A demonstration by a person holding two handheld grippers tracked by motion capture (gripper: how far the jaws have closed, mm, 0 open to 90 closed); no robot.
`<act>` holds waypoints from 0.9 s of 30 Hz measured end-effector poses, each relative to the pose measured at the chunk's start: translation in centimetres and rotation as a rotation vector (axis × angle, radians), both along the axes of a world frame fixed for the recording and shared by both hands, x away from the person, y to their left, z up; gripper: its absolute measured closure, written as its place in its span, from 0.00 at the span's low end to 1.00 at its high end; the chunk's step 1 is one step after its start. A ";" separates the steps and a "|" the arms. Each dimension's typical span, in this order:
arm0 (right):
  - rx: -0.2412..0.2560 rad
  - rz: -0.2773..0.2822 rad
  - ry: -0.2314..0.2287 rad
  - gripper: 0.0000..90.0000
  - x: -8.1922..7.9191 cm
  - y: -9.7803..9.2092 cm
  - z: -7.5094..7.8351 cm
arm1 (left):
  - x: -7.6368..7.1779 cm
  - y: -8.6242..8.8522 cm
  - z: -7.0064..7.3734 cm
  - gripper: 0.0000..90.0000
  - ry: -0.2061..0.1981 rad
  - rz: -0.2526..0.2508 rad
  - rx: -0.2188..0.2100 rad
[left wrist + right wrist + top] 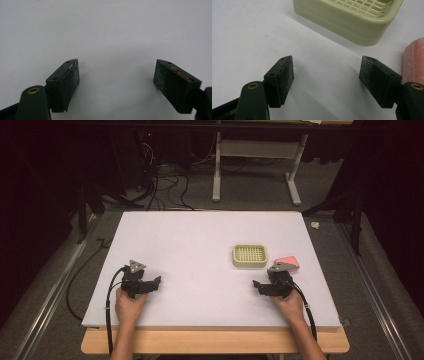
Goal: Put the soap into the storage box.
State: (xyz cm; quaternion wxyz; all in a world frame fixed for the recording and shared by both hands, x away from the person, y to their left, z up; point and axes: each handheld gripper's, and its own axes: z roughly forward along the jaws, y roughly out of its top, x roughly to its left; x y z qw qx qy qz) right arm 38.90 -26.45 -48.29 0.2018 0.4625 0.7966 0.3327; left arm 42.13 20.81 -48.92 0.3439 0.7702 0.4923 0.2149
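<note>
A pale green soap dish (249,255) with a grid top sits right of the table's middle; in the right gripper view the soap dish (352,17) lies just ahead of the jaws. A pink soap bar (289,263) rests on the table beside the dish's right side, and the same soap bar (413,62) appears at that view's right edge. My right gripper (271,279) is open just in front of both, with nothing between its jaws (327,80). My left gripper (142,279) is open over bare table at the front left, holding nothing (116,82).
The white table top (200,245) stretches wide between and beyond the grippers. A wooden edge (215,342) runs along the front. Beyond the far edge stand a white frame (255,165) and loose cables (165,185) on the floor.
</note>
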 end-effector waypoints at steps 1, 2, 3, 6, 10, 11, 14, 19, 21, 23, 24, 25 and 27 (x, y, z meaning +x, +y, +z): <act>0.000 0.000 -0.001 0.31 0.0 0.0 0.0 | 0.0 0.0 0.0 0.24 0.000 0.000 0.000; -0.001 -0.003 0.000 0.31 0.0 0.0 0.0 | 0.0 0.0 0.0 0.24 0.001 0.000 0.000; -0.001 -0.003 0.000 0.31 0.0 0.0 0.0 | 0.0 0.0 0.0 0.24 0.001 0.000 0.000; -0.003 -0.003 -0.002 0.31 0.0 0.0 0.0 | 0.0 0.0 0.0 0.24 0.001 0.000 0.000; -0.003 -0.003 -0.003 0.31 0.0 0.0 0.0 | 0.0 0.0 0.0 0.24 0.001 0.000 0.000; -0.003 -0.003 -0.003 0.31 0.0 0.0 0.0 | 0.0 0.0 0.0 0.24 0.001 0.000 0.000; -0.003 -0.002 -0.002 0.31 0.0 0.0 0.0 | 0.0 0.0 0.0 0.24 0.001 0.000 -0.001; -0.002 -0.003 0.000 0.31 0.0 0.0 0.0 | 0.0 0.0 0.0 0.24 0.001 0.000 -0.001; 0.000 -0.002 0.000 0.31 0.0 0.0 0.0 | 0.0 0.0 0.0 0.24 0.003 0.000 0.000; 0.001 -0.001 0.001 0.31 0.0 0.0 0.0 | 0.0 0.0 0.0 0.24 0.003 0.000 0.000; 0.001 -0.001 0.001 0.31 0.0 0.0 0.0 | 0.0 0.0 0.0 0.24 0.004 0.000 0.000; 0.000 0.001 0.003 0.30 0.0 0.0 0.0 | 0.0 0.0 0.0 0.24 0.003 0.000 0.000; -0.001 0.003 0.006 0.30 0.1 0.0 0.0 | 0.0 0.0 0.0 0.24 0.004 0.000 0.000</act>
